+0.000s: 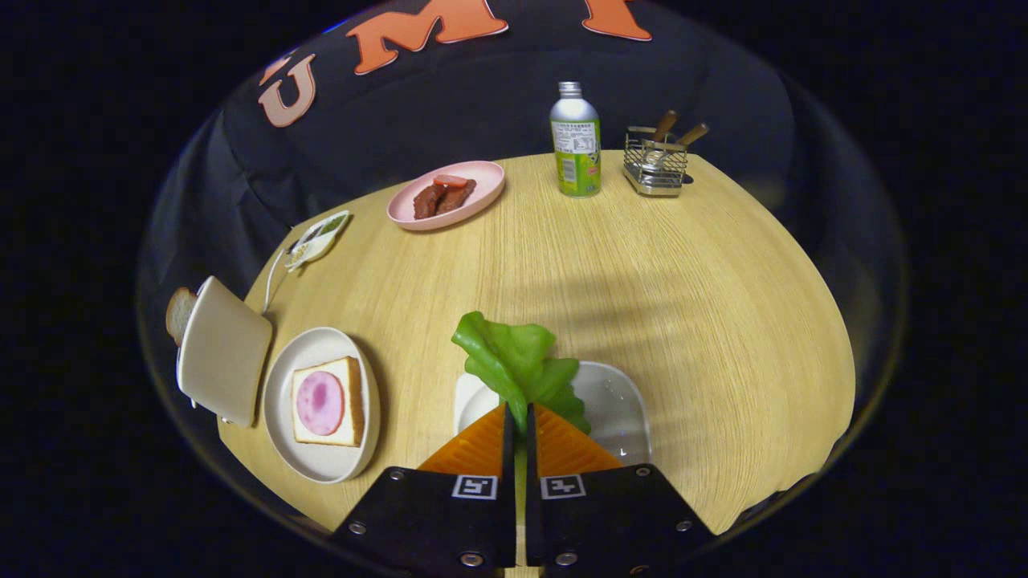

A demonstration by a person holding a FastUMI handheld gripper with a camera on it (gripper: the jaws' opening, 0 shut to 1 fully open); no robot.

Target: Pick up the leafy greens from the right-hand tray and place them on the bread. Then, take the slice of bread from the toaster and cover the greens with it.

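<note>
My gripper (519,411) is shut on the leafy greens (514,357), which stick up and forward from between the fingertips. Under them lies the white right-hand tray (622,409). To the left of the fingers a round white plate (283,409) carries a slice of bread (350,400) with a pink ham round on top. Further left stands the beige toaster (223,350), with a slice of bread (178,311) poking out of its far side.
Beyond the greens the round wooden table (642,265) holds a pink plate (482,183) with brown meat pieces, a green-labelled bottle (576,143), a wire basket (656,160) with wooden-handled utensils, and a small white device (317,239) with a cord near the toaster.
</note>
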